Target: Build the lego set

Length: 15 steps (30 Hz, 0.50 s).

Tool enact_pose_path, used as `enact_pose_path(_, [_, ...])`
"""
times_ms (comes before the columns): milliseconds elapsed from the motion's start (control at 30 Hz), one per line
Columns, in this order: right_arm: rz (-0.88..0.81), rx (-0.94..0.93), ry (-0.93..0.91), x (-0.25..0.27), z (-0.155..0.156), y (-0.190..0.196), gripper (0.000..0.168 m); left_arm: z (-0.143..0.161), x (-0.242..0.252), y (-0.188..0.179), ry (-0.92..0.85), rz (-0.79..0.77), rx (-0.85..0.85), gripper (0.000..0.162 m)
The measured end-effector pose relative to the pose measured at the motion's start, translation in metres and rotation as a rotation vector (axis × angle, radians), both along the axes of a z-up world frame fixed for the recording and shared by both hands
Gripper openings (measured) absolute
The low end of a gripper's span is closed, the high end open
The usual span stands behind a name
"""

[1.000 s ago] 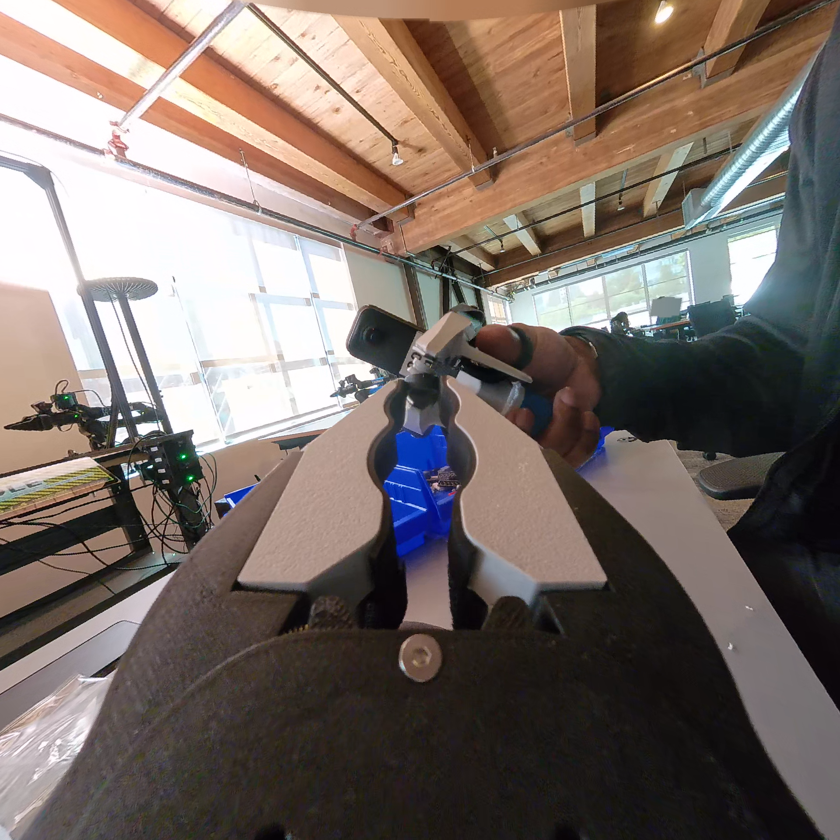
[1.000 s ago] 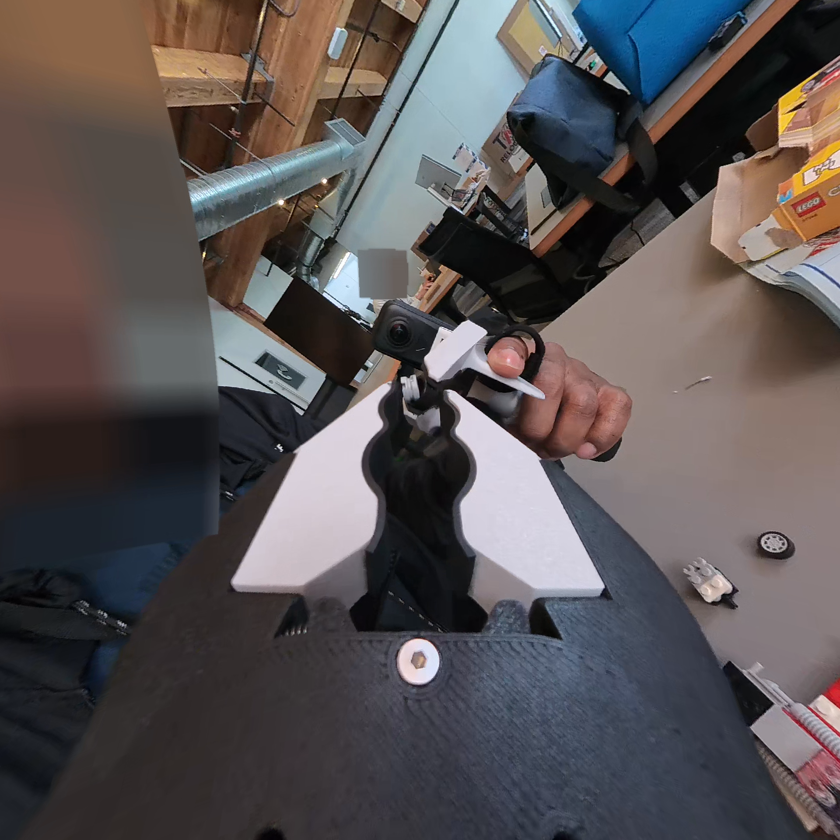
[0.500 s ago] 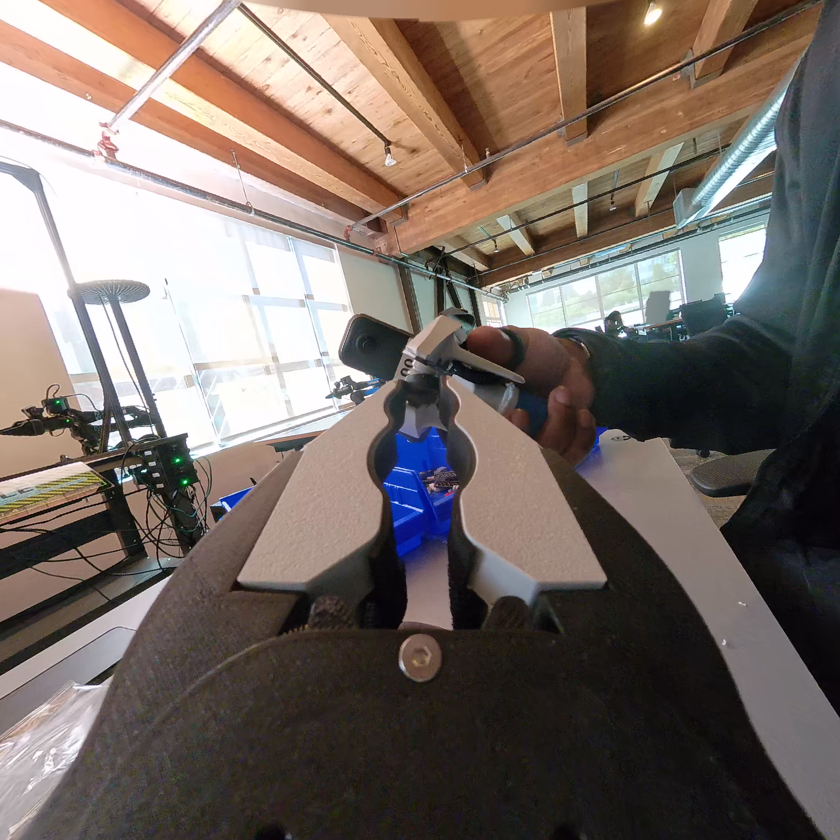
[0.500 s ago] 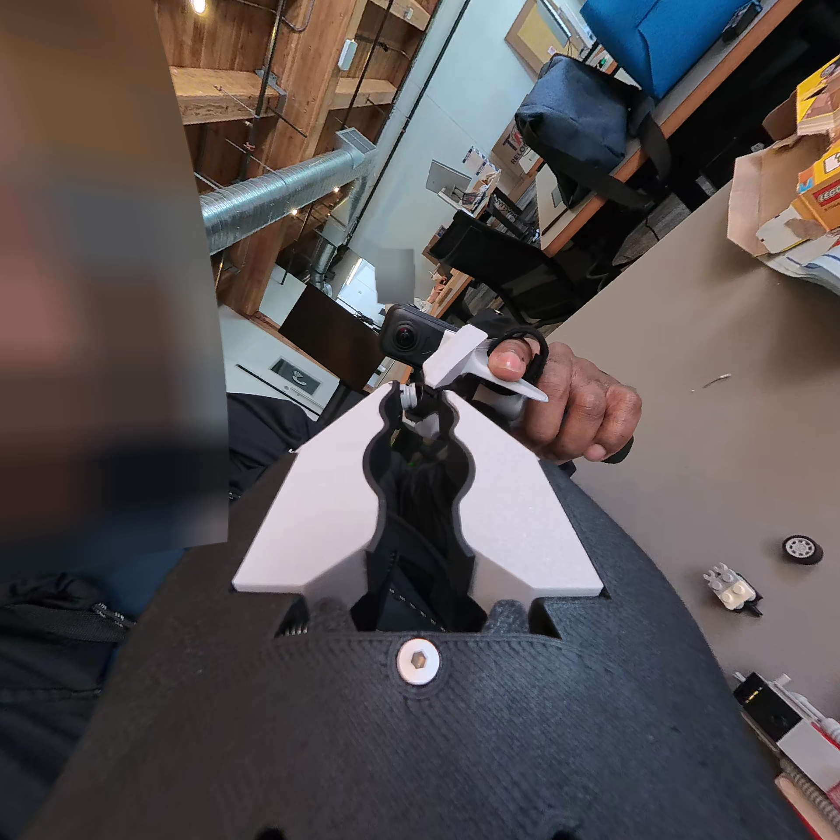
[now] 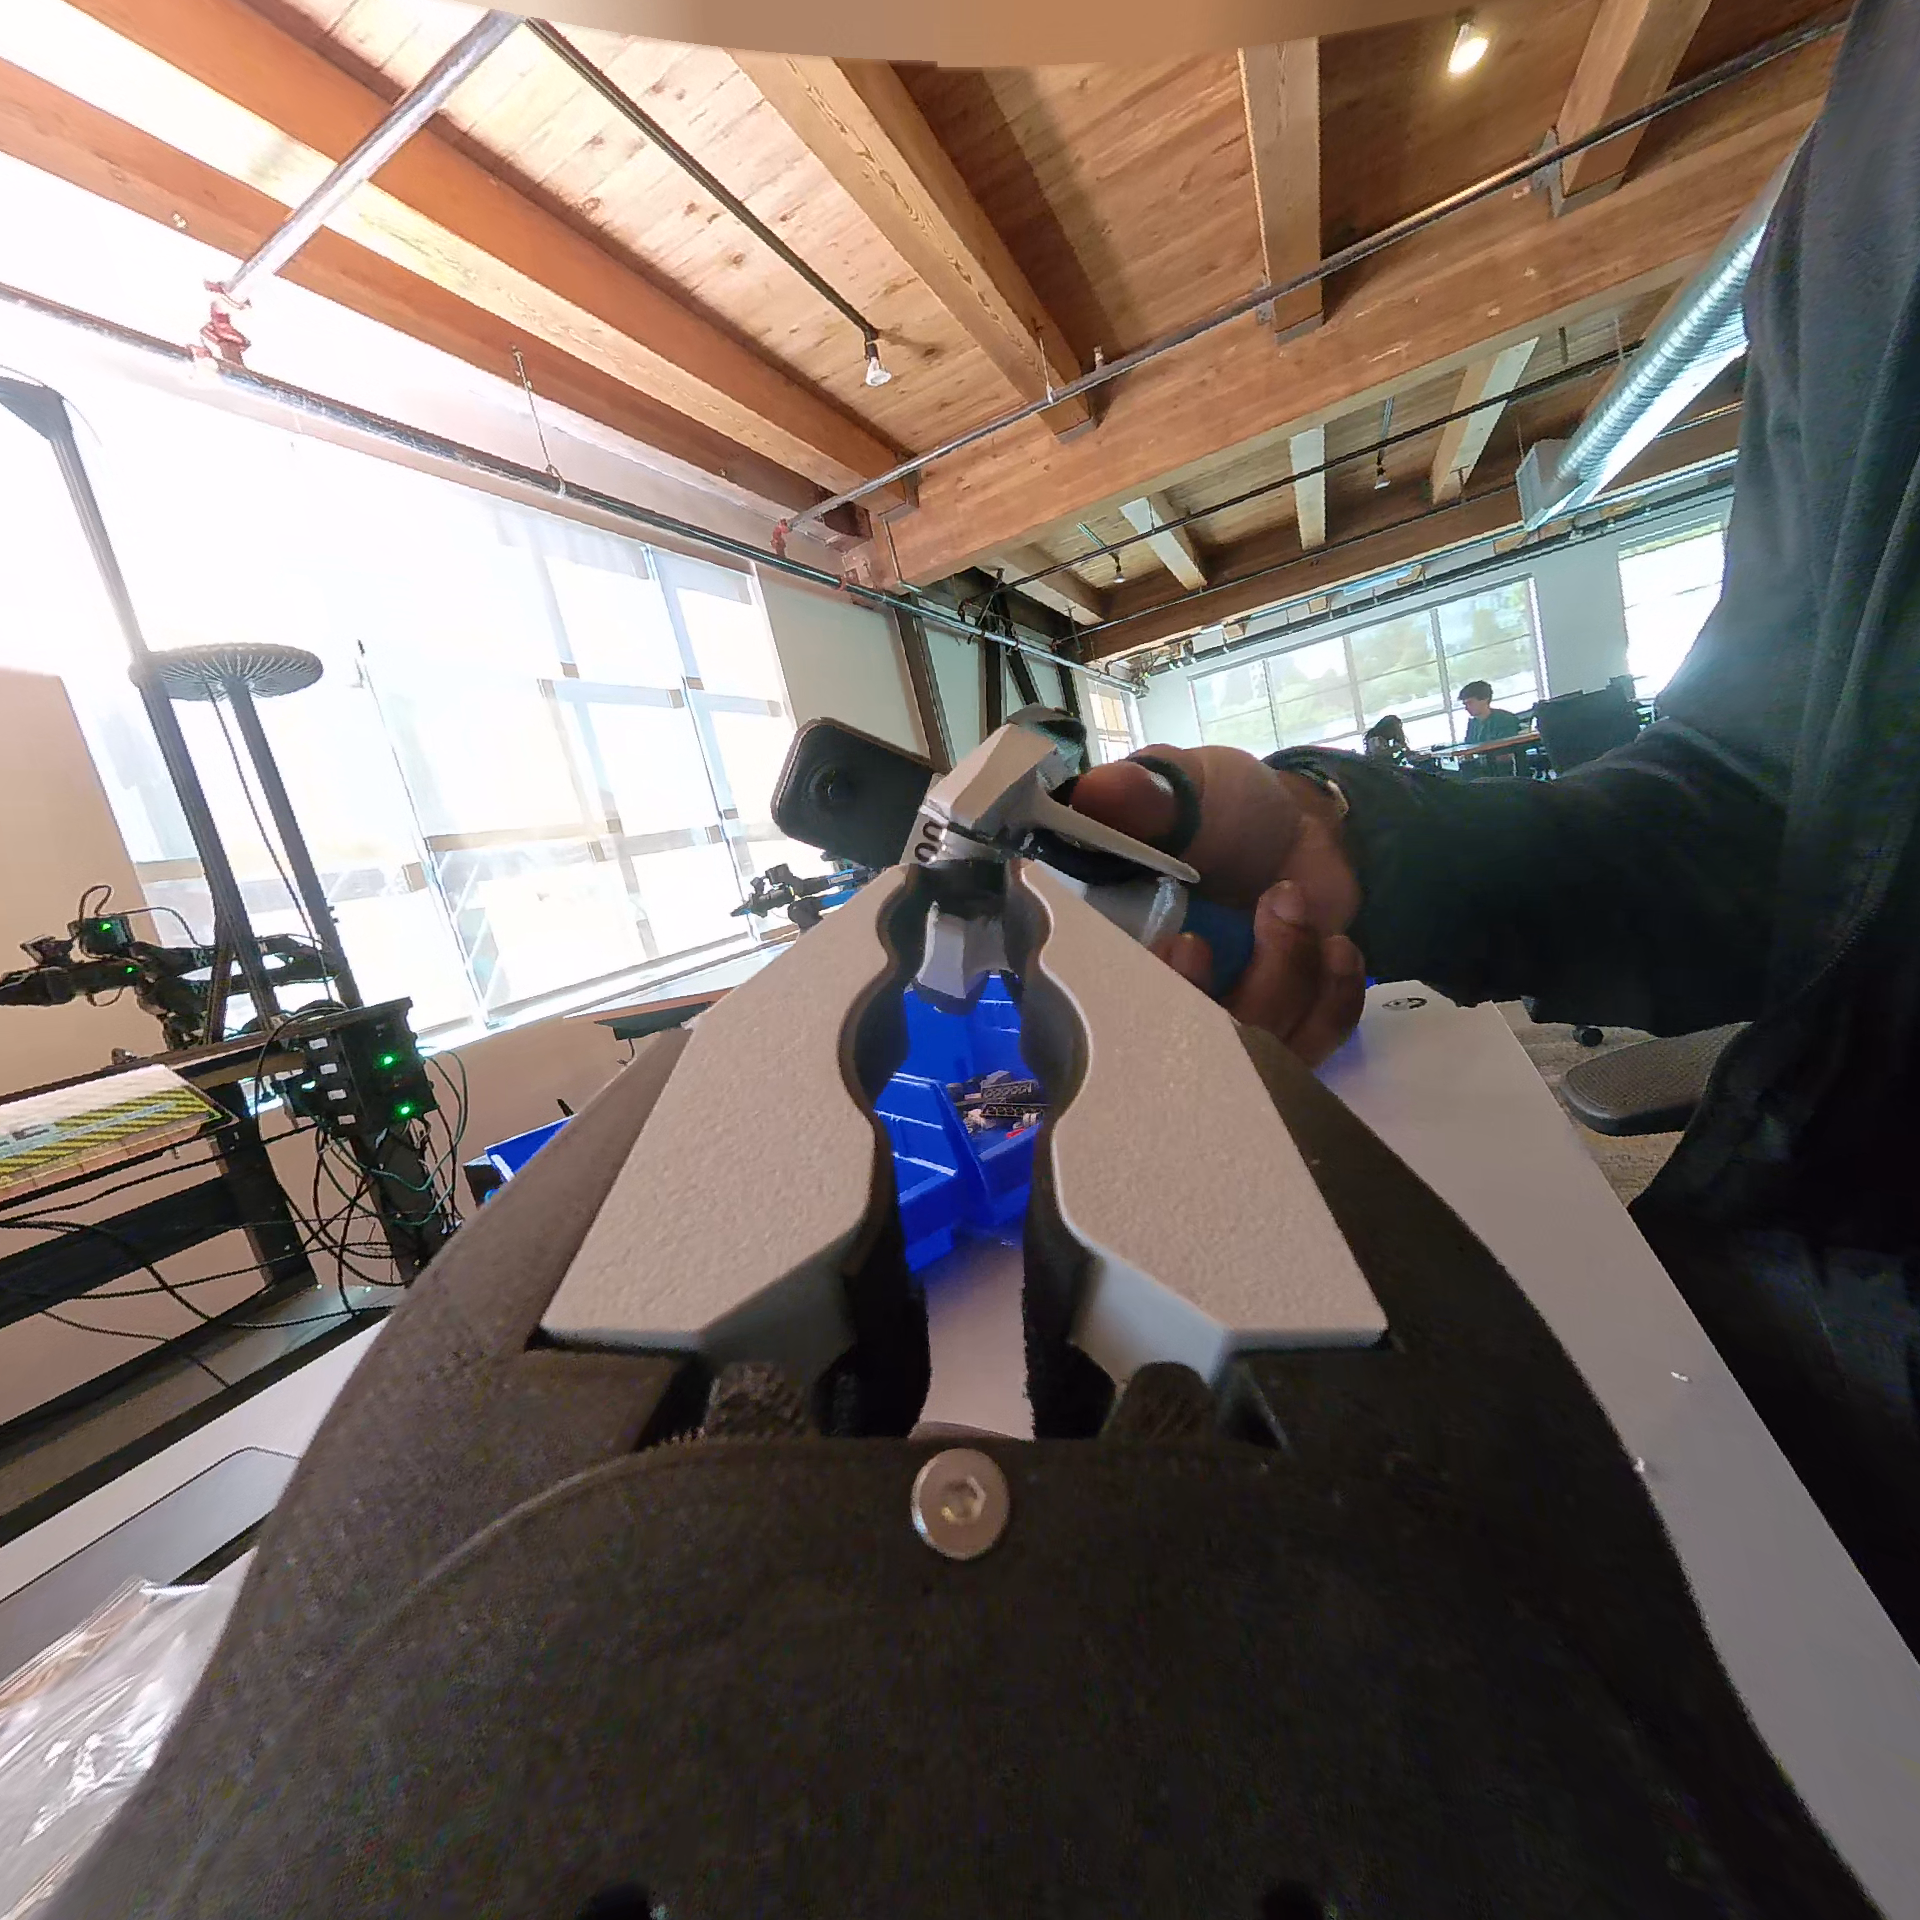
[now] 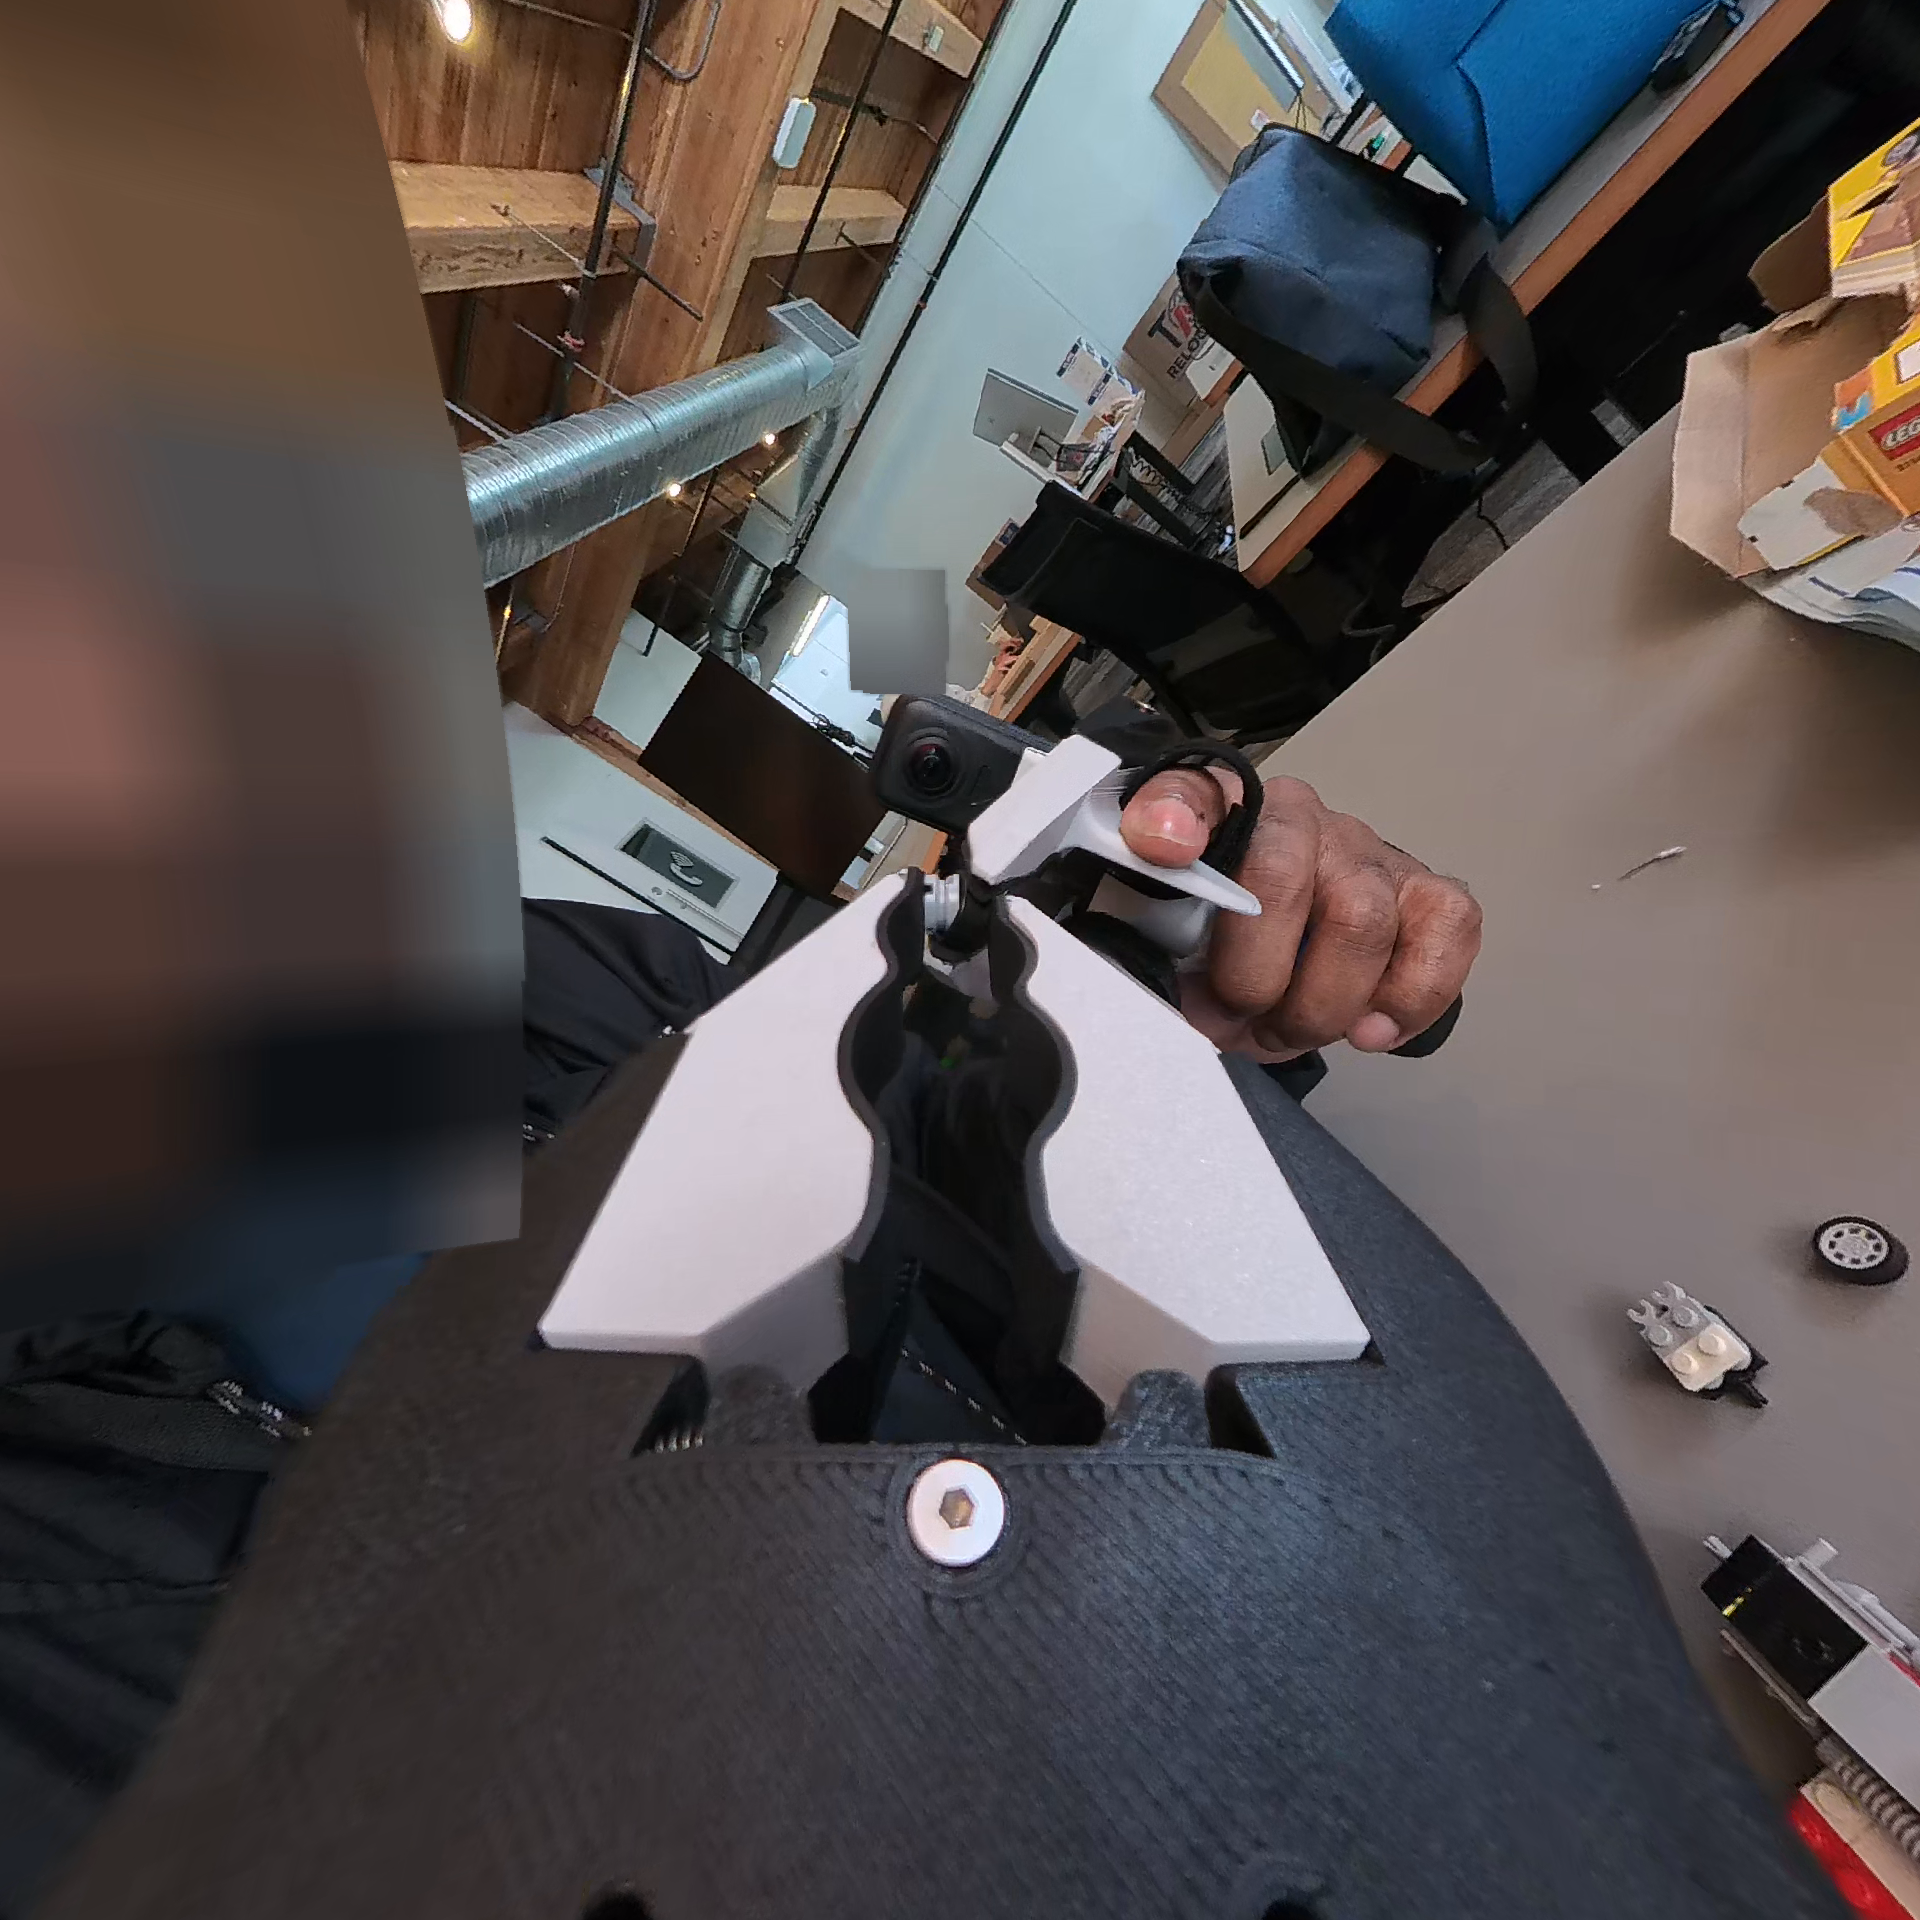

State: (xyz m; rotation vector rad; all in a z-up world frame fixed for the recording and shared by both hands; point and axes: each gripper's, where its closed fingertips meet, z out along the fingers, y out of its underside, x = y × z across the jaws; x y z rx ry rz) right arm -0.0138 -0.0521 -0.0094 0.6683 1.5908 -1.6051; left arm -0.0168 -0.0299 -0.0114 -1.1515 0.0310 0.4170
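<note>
Two grippers meet tip to tip in the air. The left gripper and the right gripper each have fingers drawn close on a small grey lego piece — which one truly clamps it I cannot tell. On the grey table, at 4 o'clock, lie a white brick cluster and a loose wheel. A blue bin sits beyond the left tips.

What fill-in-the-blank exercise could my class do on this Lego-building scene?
1. The loose wheel lies on a ___ table.
2. Through the gap of the left claw, a ___ bin shows.
3. The ceiling beams are made of ___.

Missing words: grey; blue; wood.
</note>
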Motion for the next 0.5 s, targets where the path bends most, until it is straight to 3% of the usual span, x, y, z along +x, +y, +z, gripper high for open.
enact_pose_path(267, [-0.052,0.058,0.077,-0.001,-0.005,0.001,0.009,-0.003,0.000,0.001,-0.018,-0.010,-0.018,0.014])
enact_pose_path(500, [-0.163,0.193,0.342,-0.010,-0.013,0.003,0.010,-0.009,-0.004,0.003,-0.162,-0.104,-0.016,0.024])
